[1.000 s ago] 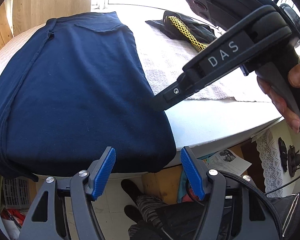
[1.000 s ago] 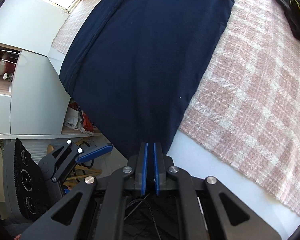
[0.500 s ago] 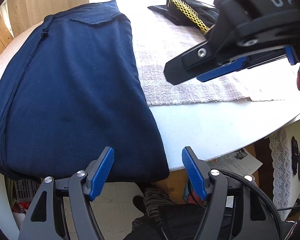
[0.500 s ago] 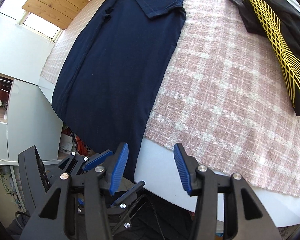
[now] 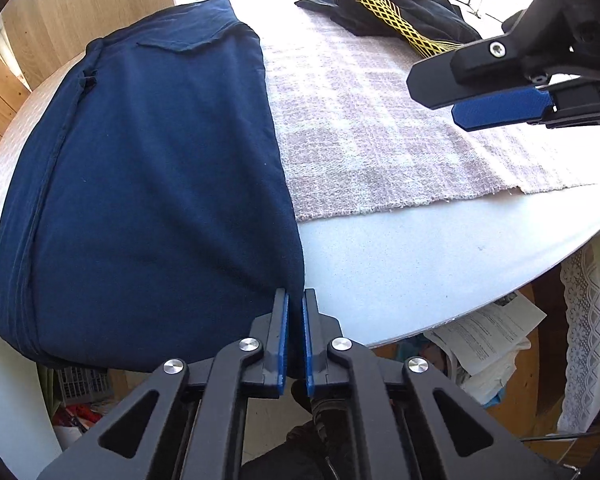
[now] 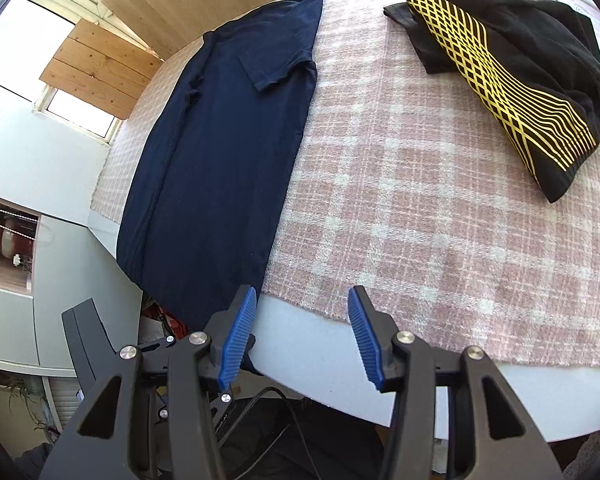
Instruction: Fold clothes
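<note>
A navy shirt point(image 5: 148, 184) lies folded lengthwise on the left of the table, its lower hem hanging over the near edge. My left gripper point(image 5: 294, 300) is shut on the right corner of that hem, with cloth pinched between the blue pads. My right gripper point(image 6: 302, 300) is open above the table's near edge, just right of the navy shirt point(image 6: 220, 152), with nothing between its pads. In the left wrist view its fingers point(image 5: 500, 106) hover over the plaid cloth at the right.
A pink plaid cloth point(image 6: 420, 200) covers most of the round white table point(image 6: 312, 360). A black garment with a yellow lattice print point(image 6: 512, 72) lies bunched at the far right. Papers and clutter sit on the floor below the table edge point(image 5: 420, 272).
My left gripper moved onto the shirt's hem corner and closed on it. My right gripper let go of the shirt, opened, and drew away to the right and upward.
</note>
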`<move>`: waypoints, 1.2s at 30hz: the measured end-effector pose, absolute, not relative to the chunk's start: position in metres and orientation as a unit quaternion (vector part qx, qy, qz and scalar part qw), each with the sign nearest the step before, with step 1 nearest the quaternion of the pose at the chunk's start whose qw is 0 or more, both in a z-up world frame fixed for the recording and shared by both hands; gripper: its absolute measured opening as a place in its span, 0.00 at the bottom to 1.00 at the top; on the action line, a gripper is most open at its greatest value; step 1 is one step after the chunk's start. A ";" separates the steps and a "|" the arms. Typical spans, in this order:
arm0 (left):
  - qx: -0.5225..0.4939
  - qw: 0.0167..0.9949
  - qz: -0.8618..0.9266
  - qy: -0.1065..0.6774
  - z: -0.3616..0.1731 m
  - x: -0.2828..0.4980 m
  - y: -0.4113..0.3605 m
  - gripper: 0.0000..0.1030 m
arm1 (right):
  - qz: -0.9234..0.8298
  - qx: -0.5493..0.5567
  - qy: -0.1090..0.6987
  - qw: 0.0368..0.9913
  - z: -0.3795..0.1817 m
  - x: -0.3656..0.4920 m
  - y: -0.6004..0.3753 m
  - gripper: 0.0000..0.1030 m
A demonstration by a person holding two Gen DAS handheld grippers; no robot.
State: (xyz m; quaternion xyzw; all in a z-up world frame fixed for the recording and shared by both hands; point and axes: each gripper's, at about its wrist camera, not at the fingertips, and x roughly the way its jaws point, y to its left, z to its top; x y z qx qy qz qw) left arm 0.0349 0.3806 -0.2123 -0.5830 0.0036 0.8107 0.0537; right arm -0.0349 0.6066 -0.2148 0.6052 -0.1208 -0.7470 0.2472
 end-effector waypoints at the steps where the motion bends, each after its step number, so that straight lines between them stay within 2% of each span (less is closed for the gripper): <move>1: -0.586 0.062 0.808 -0.009 -0.212 0.035 0.377 0.03 | -0.748 0.604 -0.122 0.247 -0.213 -0.036 0.608 0.46; 7: -0.576 0.086 0.811 -0.047 -0.192 0.039 0.356 0.03 | -0.754 0.592 -0.147 0.246 -0.202 -0.081 0.620 0.47; 10: -0.568 0.091 0.816 -0.065 -0.181 0.041 0.344 0.03 | -0.761 0.584 -0.152 0.238 -0.196 -0.126 0.620 0.56; 15: -0.559 0.078 0.819 -0.107 -0.173 0.042 0.301 0.03 | -0.780 0.571 -0.132 0.219 -0.194 -0.216 0.593 0.57; 23: -0.555 0.063 0.816 -0.146 -0.176 0.031 0.268 0.03 | -0.753 0.614 -0.136 0.191 -0.237 -0.353 0.533 0.57; 28: -0.557 0.068 0.810 -0.170 -0.179 0.028 0.256 0.03 | -0.728 0.639 -0.147 0.199 -0.262 -0.393 0.510 0.57; 32: -0.557 0.079 0.808 -0.178 -0.179 0.028 0.256 0.03 | -0.730 0.635 -0.147 0.205 -0.260 -0.405 0.497 0.58; 36: -0.554 0.083 0.806 -0.191 -0.180 0.031 0.253 0.03 | -0.740 0.630 -0.105 0.213 -0.258 -0.409 0.478 0.58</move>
